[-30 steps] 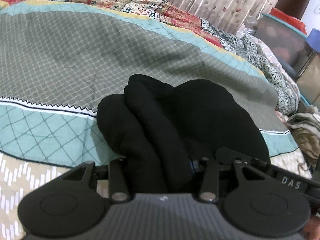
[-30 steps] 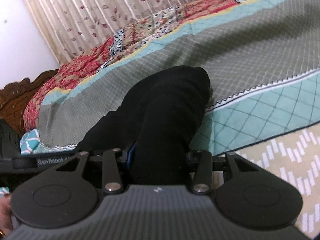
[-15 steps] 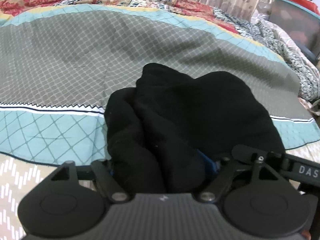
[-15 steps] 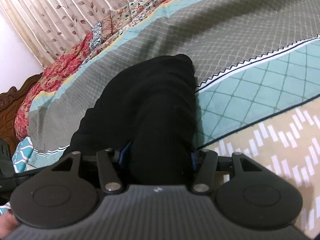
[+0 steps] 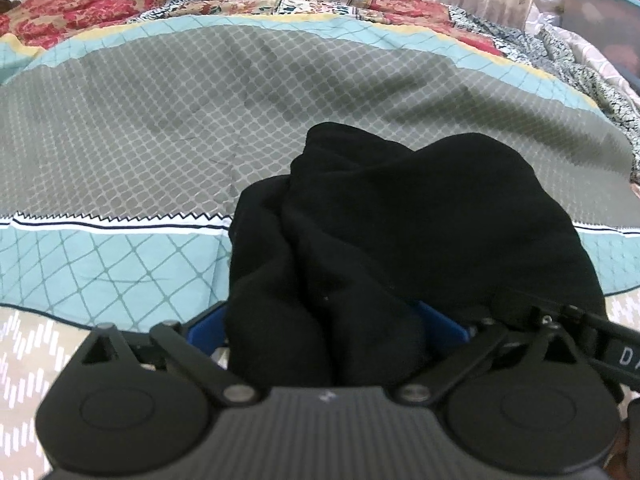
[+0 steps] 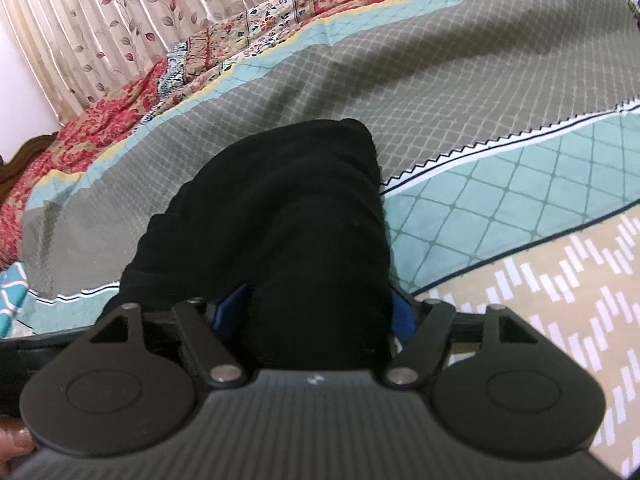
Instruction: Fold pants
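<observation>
The black pants (image 5: pixel 400 224) lie bunched on the bed's patterned sheet (image 5: pixel 160 120), and show in the right wrist view (image 6: pixel 280 208) too. My left gripper (image 5: pixel 326 328) has its jaws spread wide, with a thick wad of the black cloth lying between its blue fingers (image 5: pixel 204 326). My right gripper (image 6: pixel 316 312) also has its jaws spread, with a fold of the pants between its blue fingers (image 6: pixel 230 308). The fingertips of both are hidden by the cloth. The other gripper's black body shows at the lower right of the left view (image 5: pixel 612 344).
The grey and teal sheet (image 6: pixel 480 80) covers the bed, with a beige zigzag band (image 6: pixel 560 280) at the near edge. A red floral quilt (image 5: pixel 120 4) and leaf-print curtains (image 6: pixel 120 20) lie beyond. A teal storage box (image 5: pixel 604 16) stands at the far right.
Both grippers have opened from a tight grip on the pants to wide jaws. The pants have settled lower onto the sheet, and both cameras have dropped closer to the bed.
</observation>
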{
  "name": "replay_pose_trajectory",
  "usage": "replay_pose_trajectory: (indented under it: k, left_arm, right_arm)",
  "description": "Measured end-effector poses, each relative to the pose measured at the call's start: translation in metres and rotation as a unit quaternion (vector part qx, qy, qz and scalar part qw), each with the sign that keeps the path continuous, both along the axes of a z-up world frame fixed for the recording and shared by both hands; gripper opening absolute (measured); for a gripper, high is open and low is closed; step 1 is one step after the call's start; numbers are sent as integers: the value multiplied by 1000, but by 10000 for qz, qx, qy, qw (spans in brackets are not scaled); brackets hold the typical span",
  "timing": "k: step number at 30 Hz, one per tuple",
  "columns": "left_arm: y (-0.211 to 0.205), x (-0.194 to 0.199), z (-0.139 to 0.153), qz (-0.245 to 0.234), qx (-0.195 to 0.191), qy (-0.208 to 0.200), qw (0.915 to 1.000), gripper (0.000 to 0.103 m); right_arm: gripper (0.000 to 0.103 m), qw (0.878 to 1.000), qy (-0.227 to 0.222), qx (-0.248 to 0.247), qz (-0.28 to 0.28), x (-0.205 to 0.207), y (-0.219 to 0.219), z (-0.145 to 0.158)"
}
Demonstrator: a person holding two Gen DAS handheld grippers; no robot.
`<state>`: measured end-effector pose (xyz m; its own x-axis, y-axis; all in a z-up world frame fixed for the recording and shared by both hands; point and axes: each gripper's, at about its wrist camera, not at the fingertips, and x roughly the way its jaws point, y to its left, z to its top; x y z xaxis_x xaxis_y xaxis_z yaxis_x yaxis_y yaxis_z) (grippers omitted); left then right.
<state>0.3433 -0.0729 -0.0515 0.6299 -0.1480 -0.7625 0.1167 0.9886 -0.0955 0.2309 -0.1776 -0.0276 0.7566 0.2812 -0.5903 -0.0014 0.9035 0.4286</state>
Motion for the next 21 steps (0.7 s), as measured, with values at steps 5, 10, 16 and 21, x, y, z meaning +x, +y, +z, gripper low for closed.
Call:
replay_pose_trajectory:
  k: [5, 10, 16, 21]
  left_arm:
    - [0, 2, -2, 127, -7, 49, 9999, 103]
    - [-4, 0, 4, 123, 156, 27, 9998, 103]
    - [-3, -7, 16, 259, 116, 58, 9996, 98]
    - [-4, -23, 34, 291, 204, -122, 9993, 97]
  right_arm:
    - [81, 10000, 48, -22, -81, 3, 0, -2]
    - [82, 9997, -122, -154, -173, -8, 2, 7]
    - [82, 9969, -471, -446, -444, -30, -2, 18]
    - [81, 9944, -644, -718, -441, -41, 1, 27]
